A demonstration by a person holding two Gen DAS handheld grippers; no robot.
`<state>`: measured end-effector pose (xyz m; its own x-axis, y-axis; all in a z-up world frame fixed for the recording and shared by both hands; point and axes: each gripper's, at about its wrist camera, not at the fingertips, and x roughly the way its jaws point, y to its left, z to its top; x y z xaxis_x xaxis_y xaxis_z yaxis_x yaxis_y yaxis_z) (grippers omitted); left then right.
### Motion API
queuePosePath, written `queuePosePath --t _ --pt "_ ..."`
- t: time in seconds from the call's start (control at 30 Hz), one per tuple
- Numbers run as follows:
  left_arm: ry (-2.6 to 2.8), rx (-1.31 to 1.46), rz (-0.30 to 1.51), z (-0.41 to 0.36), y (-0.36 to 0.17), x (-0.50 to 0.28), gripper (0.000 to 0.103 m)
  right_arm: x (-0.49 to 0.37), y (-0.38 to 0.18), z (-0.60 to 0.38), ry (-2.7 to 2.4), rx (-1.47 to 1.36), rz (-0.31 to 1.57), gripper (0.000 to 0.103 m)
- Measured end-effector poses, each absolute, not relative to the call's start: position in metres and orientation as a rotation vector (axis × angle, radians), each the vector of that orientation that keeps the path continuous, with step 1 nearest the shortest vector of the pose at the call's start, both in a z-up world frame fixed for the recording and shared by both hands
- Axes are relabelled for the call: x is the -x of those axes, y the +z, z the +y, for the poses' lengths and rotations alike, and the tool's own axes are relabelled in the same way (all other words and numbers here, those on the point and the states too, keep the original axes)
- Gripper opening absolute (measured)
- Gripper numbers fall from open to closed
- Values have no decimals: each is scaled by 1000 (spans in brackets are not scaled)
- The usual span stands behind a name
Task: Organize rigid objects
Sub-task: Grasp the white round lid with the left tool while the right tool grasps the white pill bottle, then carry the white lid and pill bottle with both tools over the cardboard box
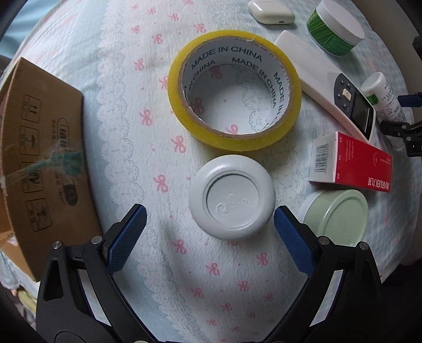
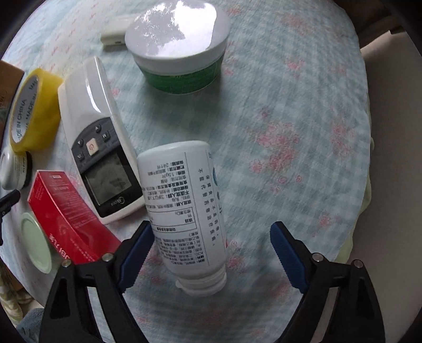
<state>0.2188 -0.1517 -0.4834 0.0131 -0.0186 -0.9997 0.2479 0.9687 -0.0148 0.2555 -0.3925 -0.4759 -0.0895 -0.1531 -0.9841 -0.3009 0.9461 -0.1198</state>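
Observation:
In the left wrist view my left gripper (image 1: 209, 224) is open, its blue pads either side of a round pale grey compact (image 1: 232, 196) lying on the cloth, not touching it. Beyond it lies a yellow tape roll (image 1: 234, 89). In the right wrist view my right gripper (image 2: 211, 242) is open around a white bottle (image 2: 184, 208) lying on its side, cap towards me; the left pad is close to it, the right pad apart.
A cardboard box (image 1: 39, 158) stands at the left. A white remote (image 2: 97, 139), a red box (image 2: 66, 216), a pale green lidded jar (image 1: 335, 216), a green tub with a white lid (image 2: 179, 44) and a white earbud case (image 1: 270, 12) lie on the patterned cloth.

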Motion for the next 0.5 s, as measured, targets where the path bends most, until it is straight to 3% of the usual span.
queuePosePath --t 0.1,0.2,0.27,0.37,0.5 --pt "-215 -164 1556 -153 -496 -221 94 -254 -486 -385 125 375 1685 75" --pt "-215 -148 1570 -156 -507 -225 82 -254 -495 -380 127 394 1692 71" --pt "-208 -127 1561 -156 -508 -229 80 -255 -497 -378 141 382 1691 63" --pt "-224 -105 1544 -159 -501 -235 54 -266 -493 -374 160 363 1688 52" --pt "-219 -129 1539 -163 -500 -236 53 -271 -490 -370 170 374 1688 48"
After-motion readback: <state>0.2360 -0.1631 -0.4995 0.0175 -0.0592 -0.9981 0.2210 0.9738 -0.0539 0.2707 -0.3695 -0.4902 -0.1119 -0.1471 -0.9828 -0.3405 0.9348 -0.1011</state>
